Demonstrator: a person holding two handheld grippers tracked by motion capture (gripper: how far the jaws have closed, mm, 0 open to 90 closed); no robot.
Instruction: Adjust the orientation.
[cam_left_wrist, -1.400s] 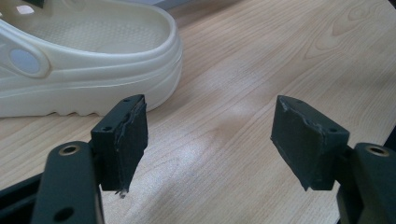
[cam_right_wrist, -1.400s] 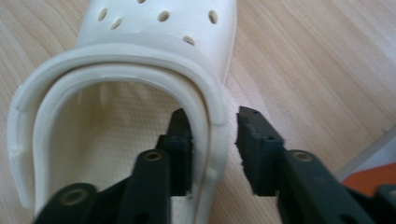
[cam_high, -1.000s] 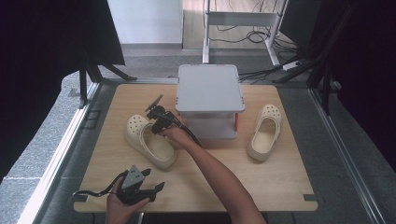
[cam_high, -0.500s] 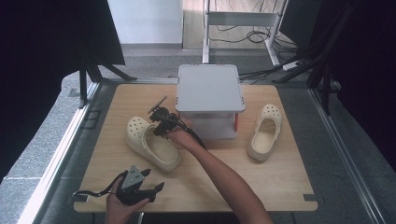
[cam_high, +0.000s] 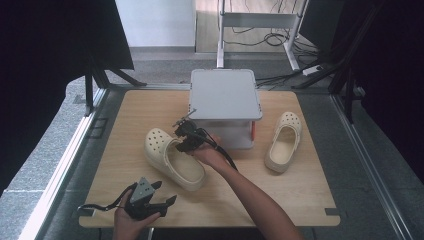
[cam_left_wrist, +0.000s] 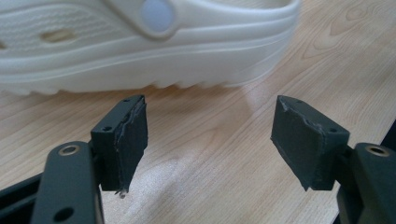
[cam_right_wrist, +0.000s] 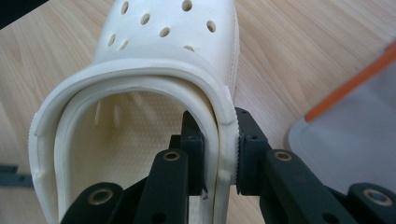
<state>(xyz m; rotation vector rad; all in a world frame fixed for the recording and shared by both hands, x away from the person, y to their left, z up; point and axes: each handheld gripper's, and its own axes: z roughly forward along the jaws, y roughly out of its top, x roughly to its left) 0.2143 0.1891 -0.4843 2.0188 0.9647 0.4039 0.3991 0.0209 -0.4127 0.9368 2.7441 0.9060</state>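
A cream clog (cam_high: 176, 162) lies on the wooden table (cam_high: 125, 115), left of a grey box (cam_high: 225, 95). My right gripper (cam_high: 188, 140) is shut on its side wall near the heel opening. In the right gripper view, one pad sits inside the clog (cam_right_wrist: 140, 70) and the other outside, at my right gripper (cam_right_wrist: 219, 154). My left gripper (cam_high: 165, 192) rests near the table's front edge, open, with nothing between its fingers. In the left gripper view, the clog's sole edge (cam_left_wrist: 140, 42) lies just beyond my left gripper (cam_left_wrist: 210, 140).
A second cream clog (cam_high: 282, 142) lies right of the grey box. The box has an orange strip (cam_right_wrist: 350, 79) along its lower edge, close to the held clog. Metal rails border the table, and cables trail on the floor behind it.
My right gripper has carried the held clog to the right and a little toward the near edge, closer to the box's front. The left gripper has stayed where it was.
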